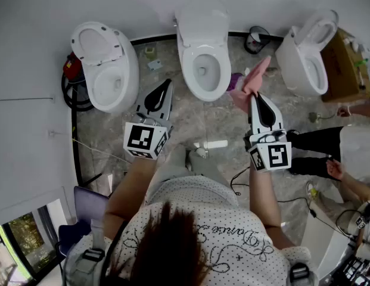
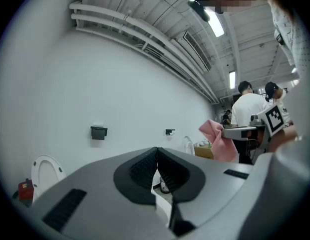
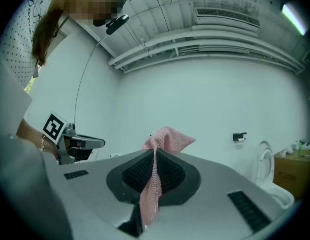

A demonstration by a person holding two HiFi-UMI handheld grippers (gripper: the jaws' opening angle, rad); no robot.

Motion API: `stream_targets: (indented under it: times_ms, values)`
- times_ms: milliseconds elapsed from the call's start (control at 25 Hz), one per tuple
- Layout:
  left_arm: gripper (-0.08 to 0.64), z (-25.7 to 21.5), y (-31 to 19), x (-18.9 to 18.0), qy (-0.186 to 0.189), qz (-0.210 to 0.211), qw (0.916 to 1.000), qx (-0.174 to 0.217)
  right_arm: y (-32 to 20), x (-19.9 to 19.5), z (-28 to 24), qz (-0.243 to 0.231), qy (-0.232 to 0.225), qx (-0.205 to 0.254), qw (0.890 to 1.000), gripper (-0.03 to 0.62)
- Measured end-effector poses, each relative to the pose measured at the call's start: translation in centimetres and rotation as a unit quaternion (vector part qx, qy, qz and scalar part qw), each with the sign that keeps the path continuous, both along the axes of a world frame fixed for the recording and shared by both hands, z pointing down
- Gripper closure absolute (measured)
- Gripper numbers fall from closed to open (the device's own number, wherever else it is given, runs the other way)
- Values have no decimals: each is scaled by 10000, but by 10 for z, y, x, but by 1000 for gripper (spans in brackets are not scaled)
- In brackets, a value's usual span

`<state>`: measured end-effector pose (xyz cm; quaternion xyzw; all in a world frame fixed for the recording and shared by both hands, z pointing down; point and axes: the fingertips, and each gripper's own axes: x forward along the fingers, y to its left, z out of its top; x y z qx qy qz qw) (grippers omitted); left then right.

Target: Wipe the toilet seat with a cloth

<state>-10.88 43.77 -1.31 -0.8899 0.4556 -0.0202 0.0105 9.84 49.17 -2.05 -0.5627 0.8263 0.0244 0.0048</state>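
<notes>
Item 1: my right gripper (image 1: 255, 95), fingers (image 3: 136, 174) closed on a pink knitted cloth (image 1: 249, 83). The cloth stands up past the tips (a tail hangs back between them), just right of the white oval toilet seat (image 1: 189, 70).
Item 2: my left gripper (image 1: 168, 82), fingers closed together, nothing between, left of that seat.

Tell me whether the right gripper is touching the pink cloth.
Touching: the right gripper view shows the pink cloth pinched between the right gripper's closed jaws.

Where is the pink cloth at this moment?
In the head view, right of centre: the cloth is clamped in the right gripper, held just right of the middle toilet.
</notes>
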Motion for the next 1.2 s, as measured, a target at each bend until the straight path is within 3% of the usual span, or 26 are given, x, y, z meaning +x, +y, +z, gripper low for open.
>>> stream_targets:
  times_ms: [440,760,1200]
  values:
    - [555,-8,7,1,-8,-188,9998,102,3,-5,-9,-383,4,120,9992,569]
    - [555,-8,25,17,-56,-402,9990,169,5,15,-5,-587,-60,200,9981,569]
    - [555,6,-46,-2,12,-456,9990,-12,-63,2,2,-494,-70,68,9987,568]
